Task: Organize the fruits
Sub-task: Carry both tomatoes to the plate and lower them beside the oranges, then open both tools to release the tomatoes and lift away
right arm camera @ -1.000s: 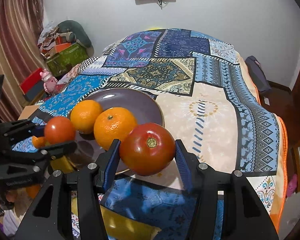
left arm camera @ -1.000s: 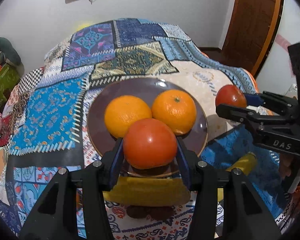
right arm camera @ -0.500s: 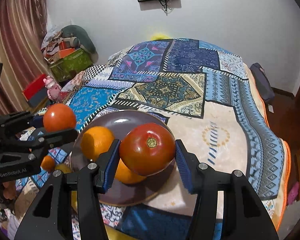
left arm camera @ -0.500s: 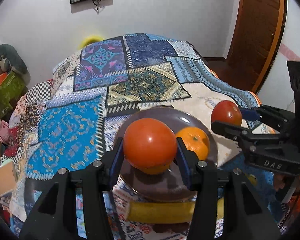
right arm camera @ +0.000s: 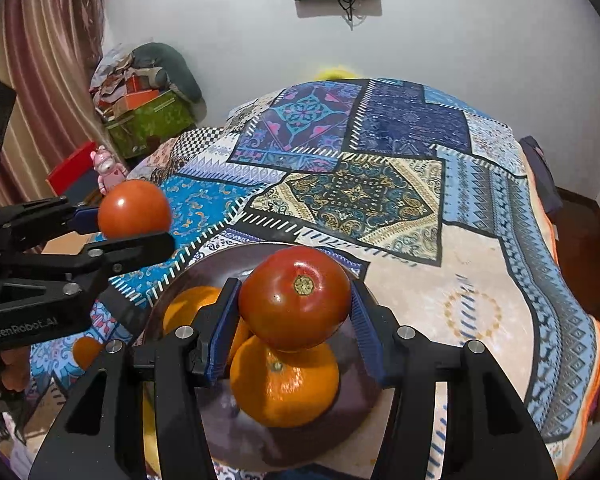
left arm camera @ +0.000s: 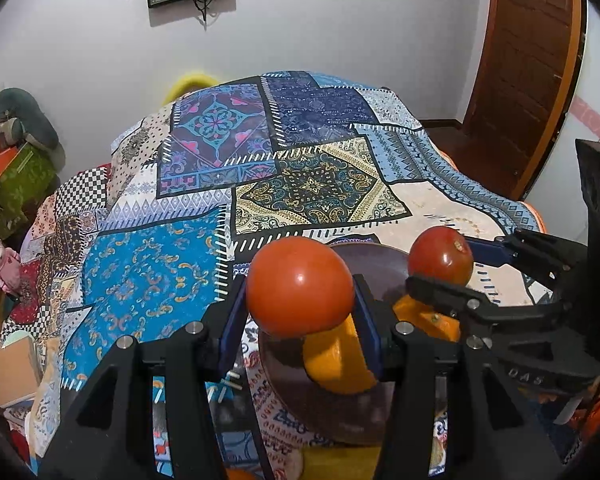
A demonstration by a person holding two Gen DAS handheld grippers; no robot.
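Observation:
My left gripper [left arm camera: 300, 296] is shut on a red tomato [left arm camera: 300, 286], held above the near edge of a dark purple plate [left arm camera: 364, 412]. My right gripper [right arm camera: 294, 304] is shut on a second red tomato [right arm camera: 294, 298] with its stem scar facing me, over the same plate [right arm camera: 352, 420]. Two oranges [right arm camera: 284, 384] lie on the plate; the nearer one sits right under the right tomato, the other orange [right arm camera: 188, 304] further left. Each gripper shows in the other's view: the right gripper [left arm camera: 440, 262] at right, the left gripper [right arm camera: 134, 216] at left.
A patchwork cloth [right arm camera: 364, 192] covers the table and drops away at the far and right edges. A yellow banana [left arm camera: 340, 460] lies at the plate's near side. A small orange fruit [right arm camera: 86, 352] sits left of the plate. Boxes [right arm camera: 148, 116] and a wooden door [left arm camera: 528, 72] stand beyond.
Both grippers have lifted and moved back with their tomatoes. The plate and oranges have slid lower in both views, and more of the far cloth and wall shows.

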